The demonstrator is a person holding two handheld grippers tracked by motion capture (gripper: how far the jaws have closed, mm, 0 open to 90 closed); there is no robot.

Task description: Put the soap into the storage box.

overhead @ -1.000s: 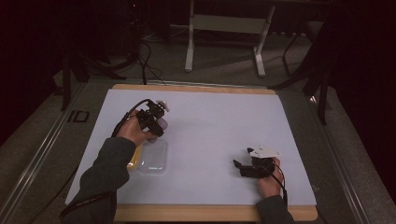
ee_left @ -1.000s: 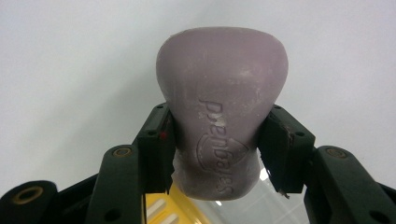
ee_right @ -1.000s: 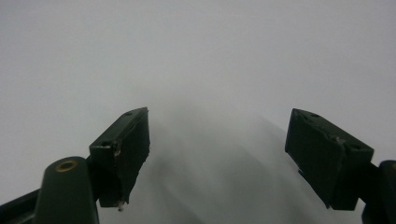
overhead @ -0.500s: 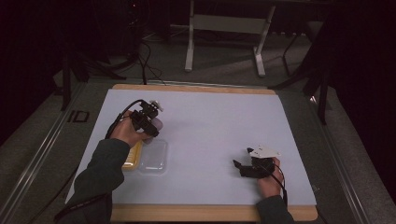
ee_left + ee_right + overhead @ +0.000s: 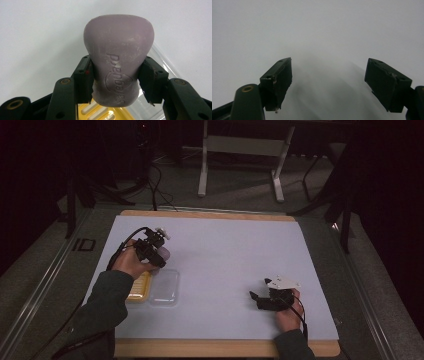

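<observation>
Left hand-held gripper [image 5: 116, 82]: raised at frame left, clamping purple soap bar [image 5: 117, 57] above clear soap case [image 5: 163, 287] with yellow tray [image 5: 138, 286]. Right hand-held gripper [image 5: 328, 85]: jaws apart, low over tabletop [image 5: 225, 250].

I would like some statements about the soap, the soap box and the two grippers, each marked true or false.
1. The left gripper is shut on a purple soap bar. True.
2. The soap bar lies inside the soap box. False: it is held up between the jaws, above the open soap box.
3. The right gripper holds the clear lid. False: its jaws stand open with nothing between them, over the white table cover.
4. The soap box has a yellow part and a clear part. True.
5. The two grippers touch each other. False: they are far apart, at opposite sides of the table.
</observation>
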